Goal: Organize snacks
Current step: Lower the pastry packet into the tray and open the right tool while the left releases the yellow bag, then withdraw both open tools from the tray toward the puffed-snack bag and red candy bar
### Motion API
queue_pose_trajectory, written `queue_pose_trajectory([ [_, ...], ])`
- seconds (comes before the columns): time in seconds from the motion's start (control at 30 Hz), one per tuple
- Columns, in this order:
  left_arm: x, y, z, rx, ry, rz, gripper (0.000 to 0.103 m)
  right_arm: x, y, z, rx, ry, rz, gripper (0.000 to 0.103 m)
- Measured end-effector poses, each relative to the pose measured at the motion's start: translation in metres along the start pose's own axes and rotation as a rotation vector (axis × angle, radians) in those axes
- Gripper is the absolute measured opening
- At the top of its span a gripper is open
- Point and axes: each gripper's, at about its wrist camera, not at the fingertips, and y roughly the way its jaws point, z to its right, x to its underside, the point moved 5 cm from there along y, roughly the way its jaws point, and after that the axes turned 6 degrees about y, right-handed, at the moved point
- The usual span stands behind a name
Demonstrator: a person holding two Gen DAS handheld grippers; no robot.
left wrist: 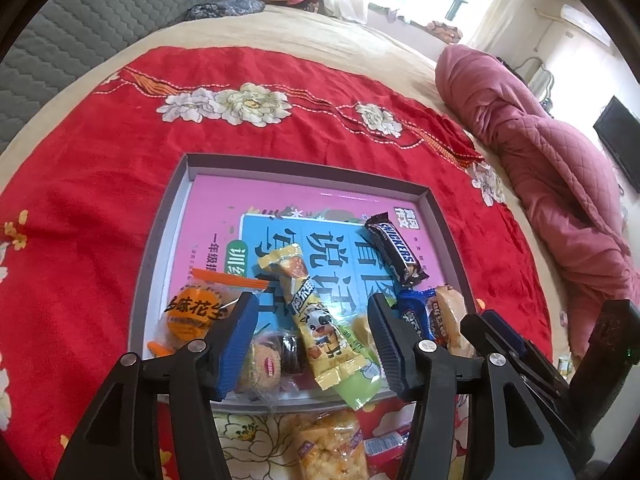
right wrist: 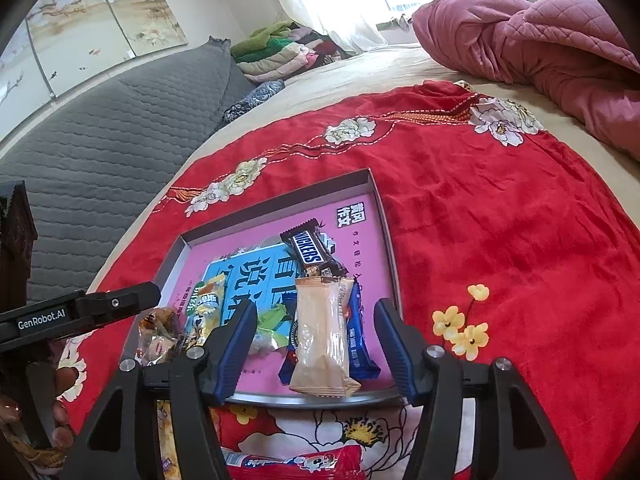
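Your left claw hangs over the near edge of the grey tray, jaws apart, nothing pinched; the yellow cow-print snack pack lies between them without touching the pads

Your right claw is also apart and grips nothing; the pale beige wrapped snack lies flat in the gap, resting on a blue packet

The tray sits on a red flowered cloth spread over the bed, with a pink-and-blue book cover lining its floor

Inside the tray: Snickers bar far right, orange round-label bag near left, a clear pack of round biscuits by the left claw's left finger, a green wrapper hanging over the near rim

Outside the tray, on the near side: a pack of puffed yellow pieces and a red packet

Pink quilt bunched far right on the bed
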Motion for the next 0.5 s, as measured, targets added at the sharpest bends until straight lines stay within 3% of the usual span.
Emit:
queue_pose_trajectory([
  [0.17,-0.001,-0.007,-0.005,0.002,-0.013,0.003,0.059,-0.001,-0.002,-0.001,-0.009,0.002,0.010,0.069],
  [0.5,0.000,-0.016,-0.010,-0.001,-0.019,0.009,0.060,-0.004,-0.006,-0.002,-0.020,0.007,0.024,0.070],
])
